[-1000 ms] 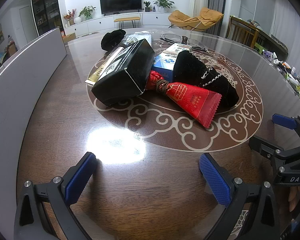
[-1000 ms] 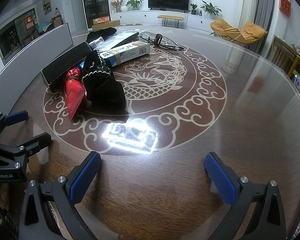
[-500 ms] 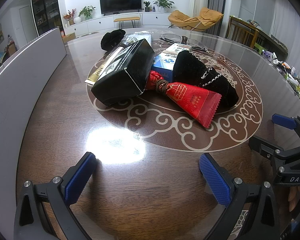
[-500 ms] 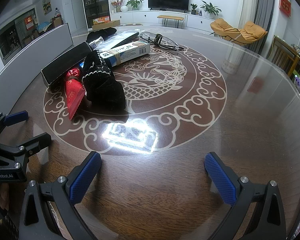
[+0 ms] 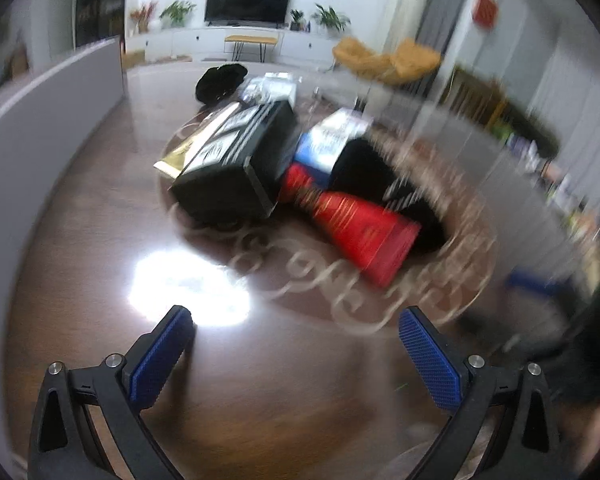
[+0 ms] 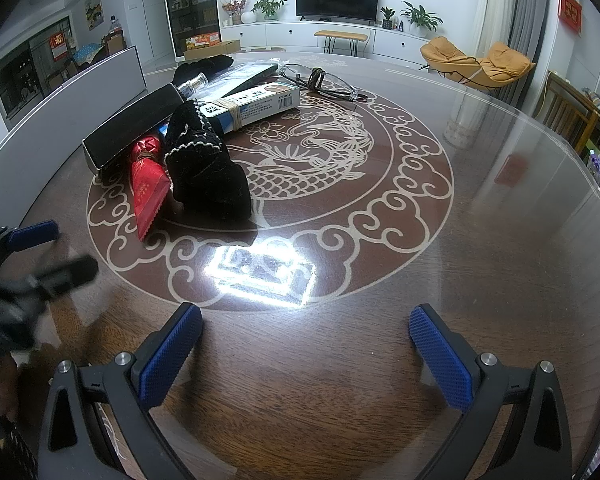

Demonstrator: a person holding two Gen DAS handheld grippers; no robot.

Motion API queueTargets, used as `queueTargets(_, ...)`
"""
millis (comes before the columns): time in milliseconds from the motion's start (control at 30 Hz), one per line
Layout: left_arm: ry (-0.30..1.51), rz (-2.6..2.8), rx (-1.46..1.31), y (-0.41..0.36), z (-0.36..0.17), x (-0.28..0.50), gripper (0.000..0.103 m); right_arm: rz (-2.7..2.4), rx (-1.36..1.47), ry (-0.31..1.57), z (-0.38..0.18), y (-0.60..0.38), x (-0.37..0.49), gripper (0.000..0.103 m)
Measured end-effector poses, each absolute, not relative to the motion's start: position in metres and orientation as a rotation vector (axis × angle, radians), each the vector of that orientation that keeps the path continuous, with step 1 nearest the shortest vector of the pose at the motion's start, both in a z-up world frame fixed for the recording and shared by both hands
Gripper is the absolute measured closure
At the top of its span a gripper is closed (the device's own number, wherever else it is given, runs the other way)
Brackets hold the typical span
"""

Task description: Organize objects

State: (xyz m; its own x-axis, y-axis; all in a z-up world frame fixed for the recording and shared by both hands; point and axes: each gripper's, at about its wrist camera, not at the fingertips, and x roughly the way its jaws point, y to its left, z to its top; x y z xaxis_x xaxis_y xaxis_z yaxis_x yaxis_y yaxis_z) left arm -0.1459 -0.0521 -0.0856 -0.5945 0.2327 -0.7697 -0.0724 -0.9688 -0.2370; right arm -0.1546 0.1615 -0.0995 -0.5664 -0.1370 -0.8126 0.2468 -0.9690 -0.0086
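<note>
The left tool [image 5: 296,340] is hanging low over the dark glossy wooden bench [image 6: 500,240] with its two blue-padded fingers spread wide and gripping nothing, and its view is smearing with blur. The right tool [image 6: 306,340] is hovering likewise, fingers spread apart and empty. Ahead of both, the pile is sitting on the far-left part of the pale dragon medallion; judging from the views, the left tool is lying nearer to it, almost straight ahead, while for the right tool the heap is lying forward and off to the left. Nearest the left tool, one red foil packet with a crimped end [image 5: 360,224] is pointing its long axis diagonally toward that tool, touching one black velvet pouch with white trim [image 6: 208,168] on its right and one long black rectangular box [image 5: 236,168] on its left. Farther back are lying one blue-and-white carton bound with rubber bands [image 6: 256,104], one pair of clear spectacles [image 6: 320,80] and another dark cloth bundle [image 5: 220,80].
</note>
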Motion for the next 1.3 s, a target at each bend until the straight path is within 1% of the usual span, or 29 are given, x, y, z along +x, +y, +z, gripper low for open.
queueTargets(67,-0.336,2.651,-1.312,-0.049,-0.081,-0.160,0.000,-2.597,1.331,0.178,-0.100,0.161,-0.155,0.000)
queueTargets(267,-0.415,2.728,-1.393,-0.041,-0.090,-0.213,0.000,-2.597,1.331,0.178,-0.100,0.161,-0.155,0.000)
queueTargets(367,-0.398,2.779,-1.428,-0.040,-0.092,-0.231,0.000,-2.597,1.332,0.178,-0.100,0.161,-0.155,0.000)
queueTargets(433,-0.345,2.789,-1.452,-0.039,-0.093,-0.241,0.000,-2.597,1.331,0.178,-0.100,0.161,-0.155,0.000)
queueTargets(467,-0.303,2.795,-1.466,-0.037,-0.094,-0.244,0.002,-2.597,1.331,0.178,-0.100,0.161,-0.155,0.000)
queueTargets(500,-0.266,2.813,-1.467,-0.037,-0.094,-0.244,0.009,-2.597,1.331,0.178,-0.099,0.162,-0.155,0.000)
queueTargets(533,-0.220,2.845,-1.465,-0.037,-0.094,-0.242,0.028,-2.597,1.331,0.178,-0.100,0.161,-0.155,0.000)
queueTargets(567,-0.176,2.872,-1.461,-0.038,-0.093,-0.237,0.040,-2.597,1.331,0.178,-0.100,0.161,-0.155,0.000)
queueTargets(600,-0.155,2.880,-1.451,-0.039,-0.093,-0.233,0.044,-2.597,1.331,0.178,-0.099,0.162,-0.155,0.000)
queueTargets(667,-0.088,2.891,-1.436,-0.041,-0.094,-0.225,0.068,-2.597,1.331,0.178,-0.100,0.161,-0.155,0.000)
queueTargets(733,-0.035,2.878,-1.424,-0.044,-0.093,-0.212,0.074,-2.597,1.331,0.178,-0.100,0.161,-0.155,0.000)
queueTargets(767,-0.018,2.865,-1.419,-0.046,-0.092,-0.202,0.074,-2.597,1.331,0.178,-0.100,0.161,-0.155,0.000)
queueTargets(867,0.030,2.842,-1.410,-0.052,-0.091,-0.171,0.074,-2.597,1.331,0.178,-0.100,0.161,-0.155,0.000)
queueTargets(1067,0.062,2.774,-1.381,-0.063,-0.090,-0.119,0.075,-2.597,1.331,0.178,-0.100,0.161,-0.155,0.000)
queueTargets(1133,0.084,2.762,-1.359,-0.065,-0.090,-0.108,0.072,-2.597,1.331,0.178,-0.100,0.161,-0.155,0.000)
queueTargets(1200,0.101,2.781,-1.344,-0.069,-0.091,-0.105,0.055,-2.597,1.331,0.178,-0.100,0.161,-0.155,0.000)
queueTargets(1233,0.106,2.801,-1.350,-0.071,-0.092,-0.106,0.032,-2.597,1.331,0.178,-0.100,0.161,-0.155,0.000)
queueTargets(1267,0.085,2.806,-1.375,-0.074,-0.095,-0.110,0.017,-2.597,1.331,0.178,-0.100,0.161,-0.155,0.000)
queueTargets(1300,0.031,2.796,-1.397,-0.079,-0.096,-0.113,0.016,-2.597,1.331,0.178,-0.100,0.161,-0.155,0.000)
